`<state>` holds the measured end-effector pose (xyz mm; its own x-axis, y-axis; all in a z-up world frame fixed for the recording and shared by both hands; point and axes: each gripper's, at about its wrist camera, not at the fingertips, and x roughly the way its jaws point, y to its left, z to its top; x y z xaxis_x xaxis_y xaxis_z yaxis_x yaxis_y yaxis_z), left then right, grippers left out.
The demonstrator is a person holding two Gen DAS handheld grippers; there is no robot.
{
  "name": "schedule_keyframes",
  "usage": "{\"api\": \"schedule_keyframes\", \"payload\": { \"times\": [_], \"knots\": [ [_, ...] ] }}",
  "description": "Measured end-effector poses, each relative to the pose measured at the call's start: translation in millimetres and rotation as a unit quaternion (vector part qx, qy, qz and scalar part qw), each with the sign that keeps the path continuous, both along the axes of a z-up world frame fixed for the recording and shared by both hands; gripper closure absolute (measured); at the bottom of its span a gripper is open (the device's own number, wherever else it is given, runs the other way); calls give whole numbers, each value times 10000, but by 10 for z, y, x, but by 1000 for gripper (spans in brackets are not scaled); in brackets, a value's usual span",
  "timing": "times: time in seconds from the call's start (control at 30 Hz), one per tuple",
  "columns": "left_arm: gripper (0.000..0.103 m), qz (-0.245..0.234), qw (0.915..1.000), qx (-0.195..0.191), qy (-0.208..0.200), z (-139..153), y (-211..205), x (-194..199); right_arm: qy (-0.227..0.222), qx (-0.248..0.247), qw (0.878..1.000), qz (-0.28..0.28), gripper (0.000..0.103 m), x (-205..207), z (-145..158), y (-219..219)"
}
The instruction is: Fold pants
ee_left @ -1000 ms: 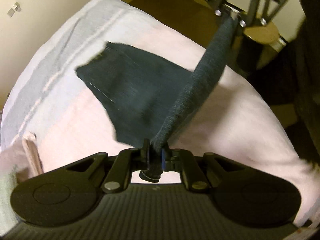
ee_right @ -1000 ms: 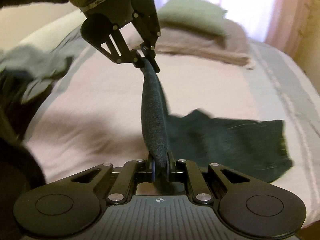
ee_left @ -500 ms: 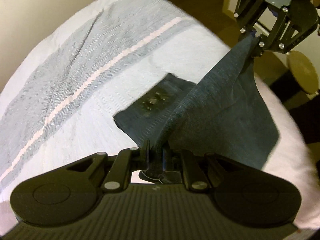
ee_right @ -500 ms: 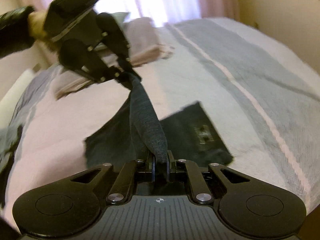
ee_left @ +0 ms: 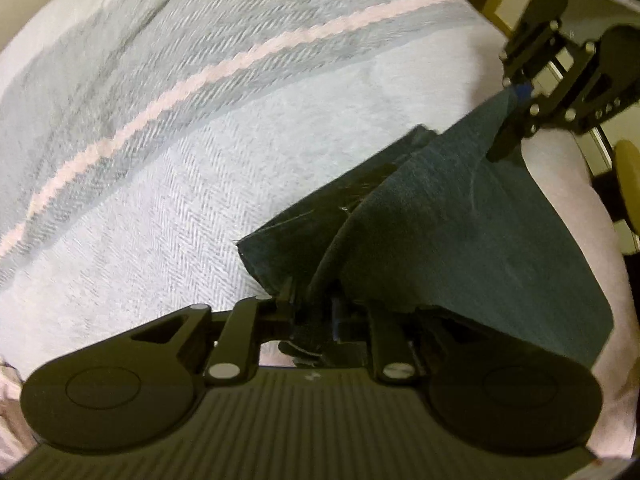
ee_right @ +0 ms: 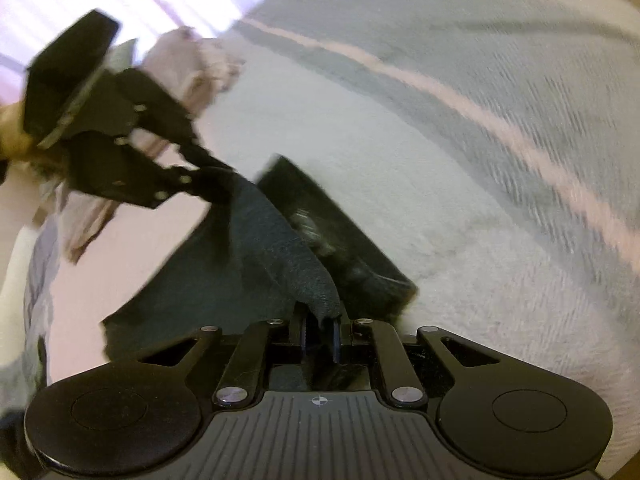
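Both grippers, left gripper and right gripper, jaws clamped on soft, limp dark-teal fabric pants; best held at the corners.

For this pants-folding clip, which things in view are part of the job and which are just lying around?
Part of the job:
- dark pants, partly folded over
- left hand-held gripper, shut on the pants
- right hand-held gripper, shut on the pants
- bed cover beneath them

Lying about:
- pillows at the far end of the bed
- round wooden stool beside the bed
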<state>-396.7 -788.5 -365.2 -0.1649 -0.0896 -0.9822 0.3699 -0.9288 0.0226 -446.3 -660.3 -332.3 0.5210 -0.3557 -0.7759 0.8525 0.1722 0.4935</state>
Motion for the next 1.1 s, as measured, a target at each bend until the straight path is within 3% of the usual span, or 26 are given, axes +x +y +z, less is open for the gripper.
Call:
{"api": "schedule_keyframes", "payload": {
  "times": [0.03, 0.17, 0.3, 0.37, 0.47, 0.57, 0.7, 0.8, 0.93, 1.03, 1.1],
  "knots": [
    [75, 137, 9999, -28, -16, -63, -46, 5, -5, 153, 9997, -184, 91, -36, -106, -34],
    [64, 940, 9954, -113, 163, -140, -236, 165, 105, 231, 9957, -894, 67, -190, -206, 52],
    [64, 1529, 9872, -254, 367, 10, -214, 446, 559, -42, 9883, -1416, 65, -221, -11, 275],
    [71, 1761, 9830, -318, 411, 106, -158, 604, 719, -289, 9850, -1540, 65, -161, 141, 412],
    [72, 2075, 9756, -238, 680, 294, 25, 818, 245, -685, 9906, -1157, 65, 38, 301, 532],
    [71, 2263, 9691, 36, 986, 316, 259, 877, -66, -606, 9962, -630, 65, 214, 175, 403],
    [71, 2489, 9615, 257, 1137, 43, 374, 788, -44, -273, 9982, -532, 65, 211, -154, 42],
    [71, 2696, 9557, 259, 1149, -162, 316, 715, -77, -244, 9988, -419, 73, 153, -215, -158],
    [68, 2876, 9515, 230, 1071, -373, 176, 629, 21, -124, 9997, -230, 75, 120, -302, -320],
    [65, 2946, 9496, 209, 1047, -407, 153, 618, -6, -81, 9999, -135, 76, 96, -310, -328],
    [65, 3105, 9439, 165, 1115, -321, 173, 686, -47, -57, 9998, -163, 76, 49, -272, -312]
  ]
}}
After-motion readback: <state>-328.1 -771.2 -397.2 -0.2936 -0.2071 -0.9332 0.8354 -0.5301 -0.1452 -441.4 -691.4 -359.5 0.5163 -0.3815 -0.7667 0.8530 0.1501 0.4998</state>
